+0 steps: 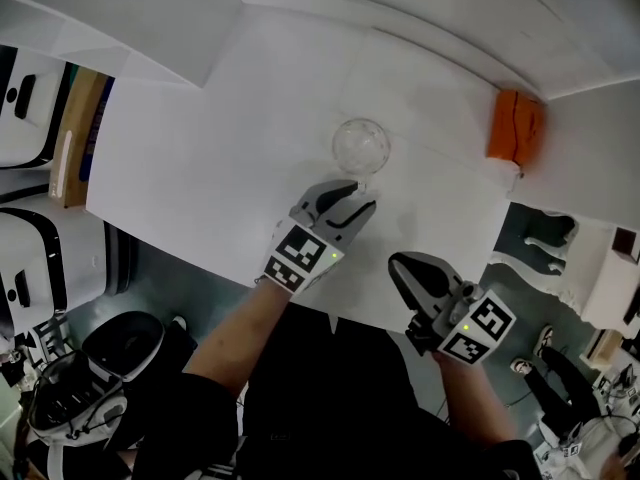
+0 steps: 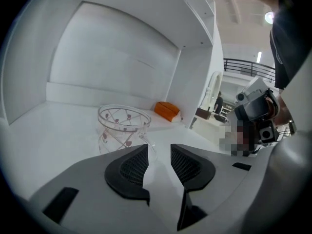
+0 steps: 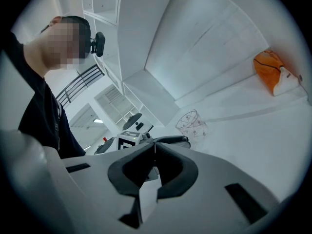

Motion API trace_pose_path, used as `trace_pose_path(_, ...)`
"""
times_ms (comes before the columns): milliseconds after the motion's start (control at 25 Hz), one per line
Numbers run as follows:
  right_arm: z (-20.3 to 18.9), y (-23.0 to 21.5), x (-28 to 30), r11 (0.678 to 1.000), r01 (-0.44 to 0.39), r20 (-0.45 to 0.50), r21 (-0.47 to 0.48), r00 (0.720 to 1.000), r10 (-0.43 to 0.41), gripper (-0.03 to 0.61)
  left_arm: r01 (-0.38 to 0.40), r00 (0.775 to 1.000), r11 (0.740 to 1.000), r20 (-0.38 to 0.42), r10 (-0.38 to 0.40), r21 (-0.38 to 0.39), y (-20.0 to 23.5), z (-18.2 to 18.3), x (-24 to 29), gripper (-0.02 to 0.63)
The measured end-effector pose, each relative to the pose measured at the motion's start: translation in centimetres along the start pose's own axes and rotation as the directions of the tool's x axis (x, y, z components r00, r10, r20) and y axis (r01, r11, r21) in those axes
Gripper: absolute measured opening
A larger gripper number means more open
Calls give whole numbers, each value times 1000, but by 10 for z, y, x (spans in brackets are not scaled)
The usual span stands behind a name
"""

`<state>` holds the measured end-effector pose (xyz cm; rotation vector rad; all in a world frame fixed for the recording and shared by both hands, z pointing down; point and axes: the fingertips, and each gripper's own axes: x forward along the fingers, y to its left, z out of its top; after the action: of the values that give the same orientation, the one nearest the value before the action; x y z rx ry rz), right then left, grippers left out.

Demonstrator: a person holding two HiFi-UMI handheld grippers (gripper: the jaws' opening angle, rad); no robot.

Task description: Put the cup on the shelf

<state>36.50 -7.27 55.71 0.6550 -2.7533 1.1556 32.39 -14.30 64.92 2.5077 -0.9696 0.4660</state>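
A clear glass cup (image 1: 360, 146) with small red flowers stands upright on the white shelf board (image 1: 190, 168). My left gripper (image 1: 364, 194) sits just behind it with its jaws apart. In the left gripper view the cup (image 2: 124, 126) stands just ahead of the left gripper (image 2: 159, 152), its thin handle pointing at the gap, and the pads press on nothing. My right gripper (image 1: 398, 264) hangs lower right, off the shelf's front edge, with its jaws closed and empty. In the right gripper view the right gripper (image 3: 155, 149) has its tips meeting, and the cup (image 3: 191, 123) is far ahead.
An orange object (image 1: 514, 126) lies at the shelf's right end, also the orange object (image 2: 167, 110) by the side wall. The shelf's back wall (image 2: 112, 57) rises behind the cup. White cabinets (image 1: 25, 108) stand at the left, and clutter lies on the floor below.
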Motion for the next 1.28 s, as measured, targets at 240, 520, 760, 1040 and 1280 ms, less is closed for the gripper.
trace_pose_path(240, -5, 4, -7, 1000, 11, 16, 14, 1000, -11, 17, 18, 1000, 998, -24, -16, 53, 2, 2, 14, 147)
trace_pose_path(520, 0, 4, 1, 999, 30, 27, 24, 999, -31, 17, 49, 998, 997, -36, -47, 58, 7, 7, 20, 116)
trace_pose_path(760, 1, 3, -11, 999, 33, 43, 13, 998, -34, 17, 74, 994, 991, -82, -65, 113, -7, 3, 34, 73)
trace_pose_path(1040, 7, 1, -19, 998, 56, 51, 11, 997, -57, 17, 28, 994, 987, -108, -10, 158, -10, 2, 43, 75)
trace_pose_path(1280, 8, -4, -26, 998, 64, 52, 20, 997, -65, 17, 24, 999, 999, -39, -22, 42, -13, 14, 51, 41)
